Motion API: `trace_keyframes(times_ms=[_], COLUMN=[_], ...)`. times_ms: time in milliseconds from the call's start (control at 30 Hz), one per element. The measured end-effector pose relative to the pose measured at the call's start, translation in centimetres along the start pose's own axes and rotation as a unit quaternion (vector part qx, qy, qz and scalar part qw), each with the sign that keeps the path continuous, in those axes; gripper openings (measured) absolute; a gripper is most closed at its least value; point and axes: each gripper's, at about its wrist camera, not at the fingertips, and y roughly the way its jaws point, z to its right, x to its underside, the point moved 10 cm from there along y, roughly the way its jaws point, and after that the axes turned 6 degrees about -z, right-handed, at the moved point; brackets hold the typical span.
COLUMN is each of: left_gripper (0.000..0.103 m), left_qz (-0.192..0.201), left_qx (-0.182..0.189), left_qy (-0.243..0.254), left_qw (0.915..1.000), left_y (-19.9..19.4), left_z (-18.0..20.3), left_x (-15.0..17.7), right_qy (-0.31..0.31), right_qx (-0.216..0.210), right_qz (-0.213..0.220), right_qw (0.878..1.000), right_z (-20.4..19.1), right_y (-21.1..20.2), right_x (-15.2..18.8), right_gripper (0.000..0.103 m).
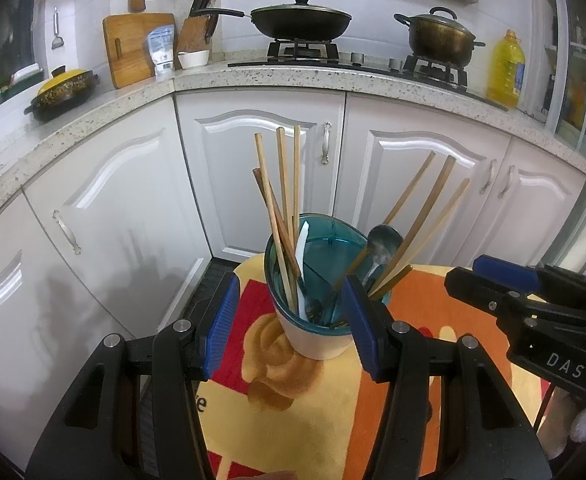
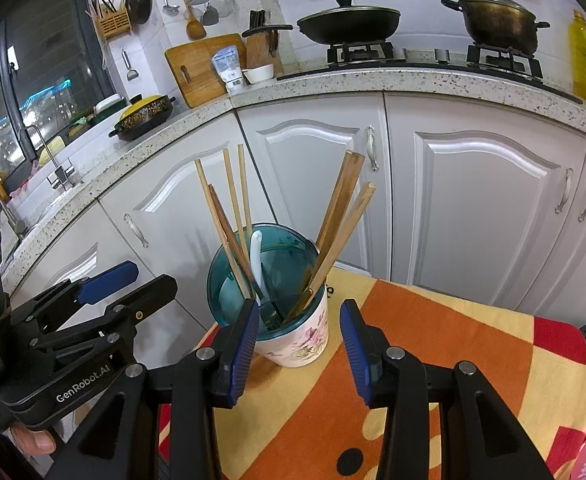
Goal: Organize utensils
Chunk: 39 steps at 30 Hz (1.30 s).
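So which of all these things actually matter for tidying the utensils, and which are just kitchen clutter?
Part of the job:
utensil holder
chopsticks
white spoon
metal spoon
left gripper
right gripper

Just lying about:
wok
pot
oil bottle
cutting board

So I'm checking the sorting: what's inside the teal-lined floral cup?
Inside the teal-lined floral cup: wooden chopsticks in two leaning bunches, a white plastic spoon and a metal spoon. The dark liner and crossing handles hide the cup's bottom.
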Motion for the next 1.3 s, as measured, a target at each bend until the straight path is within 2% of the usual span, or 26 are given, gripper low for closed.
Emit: trace_keyframes(times_ms=[1300], left_gripper=[0.052], left_qz=[0.001], left_qx=[-0.005], left_qy=[0.0], left_qw=[1.0], left_y=[0.11], left_z=[-0.09], left_x=[-0.08], right_qy=[-0.003], right_qx=[0.0], right_qz=[-0.011], right_qw=[1.0], right_z=[0.26], right_y=[0.55], right_x=[0.16], right_gripper=[0.041])
